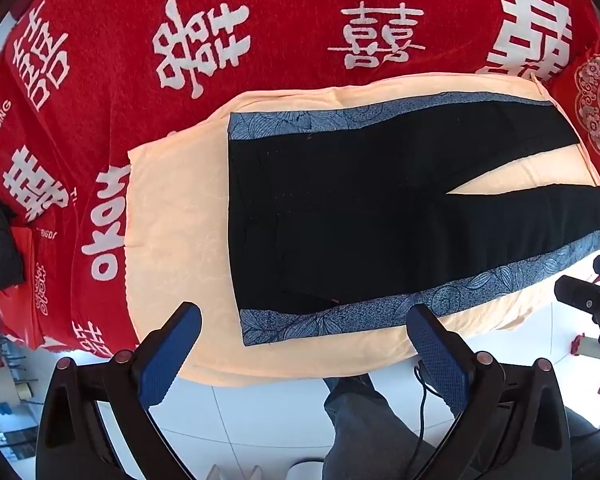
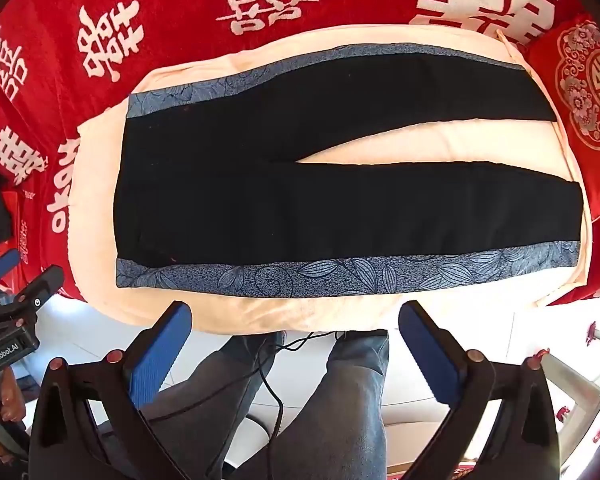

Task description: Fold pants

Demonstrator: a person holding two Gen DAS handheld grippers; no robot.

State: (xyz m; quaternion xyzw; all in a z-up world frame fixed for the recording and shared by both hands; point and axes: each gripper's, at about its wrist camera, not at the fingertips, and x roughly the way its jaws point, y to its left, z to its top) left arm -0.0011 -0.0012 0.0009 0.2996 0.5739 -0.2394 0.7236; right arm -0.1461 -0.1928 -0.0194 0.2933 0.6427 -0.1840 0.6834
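Black pants (image 1: 380,208) with blue floral side stripes lie flat and spread on a cream cloth (image 1: 172,216), waistband to the left, two legs parted to the right. They show the same way in the right wrist view (image 2: 300,200). My left gripper (image 1: 304,316) is open and empty, above the near edge by the waistband's near corner. My right gripper (image 2: 296,312) is open and empty, above the cream cloth's (image 2: 260,312) near edge, below the near leg's stripe. Each gripper shows in the other's view: the right one (image 1: 592,296), the left one (image 2: 12,284).
A red blanket (image 1: 140,40) with white characters covers the surface under the cream cloth. A red patterned cushion (image 2: 588,92) lies at the right. The person's jeans-clad legs (image 2: 348,392) and a black cable (image 2: 272,372) stand over white floor at the near edge.
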